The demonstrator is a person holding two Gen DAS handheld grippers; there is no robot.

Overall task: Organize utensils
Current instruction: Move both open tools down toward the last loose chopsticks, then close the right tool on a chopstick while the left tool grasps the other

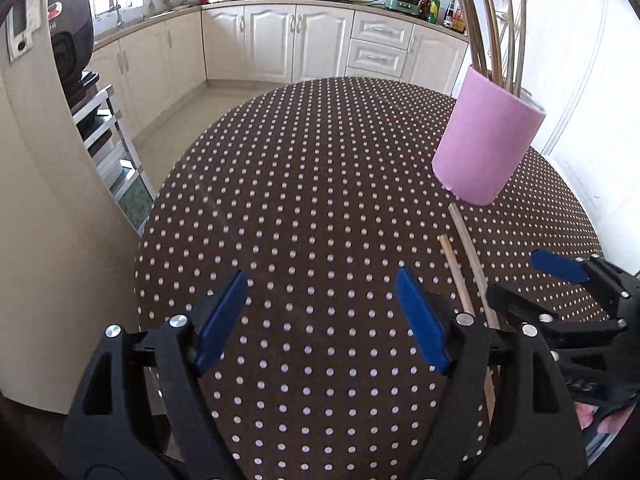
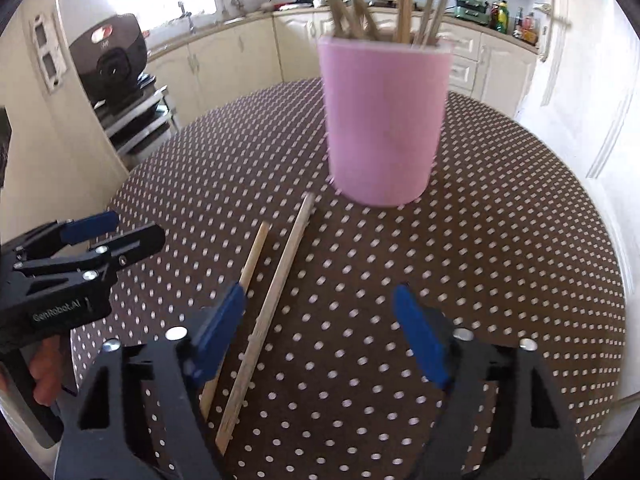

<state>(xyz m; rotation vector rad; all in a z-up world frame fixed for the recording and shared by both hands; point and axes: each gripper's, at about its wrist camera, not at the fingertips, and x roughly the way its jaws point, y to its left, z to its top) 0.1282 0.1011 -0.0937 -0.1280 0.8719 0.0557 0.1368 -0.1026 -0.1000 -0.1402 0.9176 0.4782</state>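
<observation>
A round table [image 2: 500, 240] under a dark brown cloth with white dots fills most of both views, with cream kitchen cabinets [image 1: 280, 40] and a counter behind it. Toward the far side of the table stands a pink cup [image 2: 384, 128], upright, with several wooden chopsticks [image 2: 404, 4] standing in it and fanning out above its rim. Two more chopsticks lie flat on the cloth just in front of the cup, side by side and nearly parallel: the longer-looking one [image 2: 276, 292] reaches almost to the cup's base, and the shorter-looking one [image 2: 254, 256] lies just to its left in the right wrist view. The right gripper [image 2: 320, 332] hangs over these two with its blue pads spread apart and nothing pinched; its left pad [image 2: 224, 324] covers part of the shorter stick, though contact cannot be judged. The left gripper [image 1: 320, 316] sits over bare cloth to the left of the loose chopsticks, its pads set wide and empty. A hand [image 2: 44, 372] shows at the picture's edge on the left gripper's grip.
</observation>
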